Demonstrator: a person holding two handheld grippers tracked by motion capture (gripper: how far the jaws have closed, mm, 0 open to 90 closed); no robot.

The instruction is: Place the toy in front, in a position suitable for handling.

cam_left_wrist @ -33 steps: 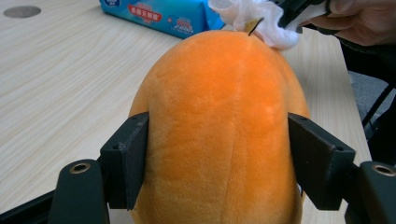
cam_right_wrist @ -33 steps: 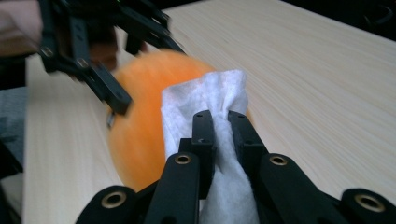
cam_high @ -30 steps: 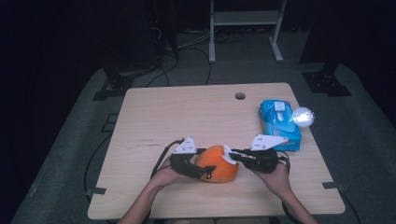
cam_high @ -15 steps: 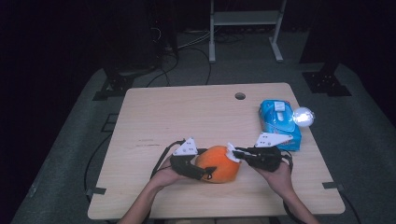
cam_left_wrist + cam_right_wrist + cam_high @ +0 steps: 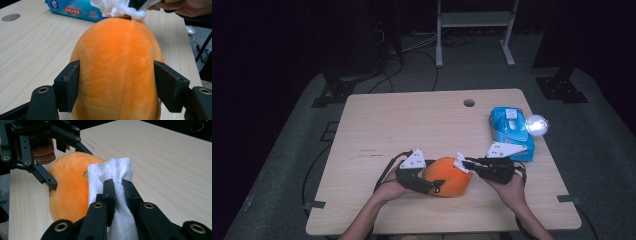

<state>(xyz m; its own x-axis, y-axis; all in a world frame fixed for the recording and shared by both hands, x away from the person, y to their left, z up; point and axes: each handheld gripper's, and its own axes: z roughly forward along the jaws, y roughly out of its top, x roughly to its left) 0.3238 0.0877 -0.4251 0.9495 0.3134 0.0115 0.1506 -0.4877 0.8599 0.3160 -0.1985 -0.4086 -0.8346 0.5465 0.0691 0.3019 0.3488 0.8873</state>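
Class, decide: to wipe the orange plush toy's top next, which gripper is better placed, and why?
Probably the right gripper: its jaws pinch the white wipe, which touches the orange plush toy. The left gripper clamps the toy's sides, steadying it.

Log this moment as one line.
left tool: shut on plush | right tool: shut on wipe, touching plush | pack: table right

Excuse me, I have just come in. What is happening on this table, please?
A person is cleaning an orange plush toy with two hand-held grippers. The left gripper clamps the toy from both sides on the table. The right gripper pinches a white wipe and presses it against the toy's end. A blue pack of wipes lies nearby.
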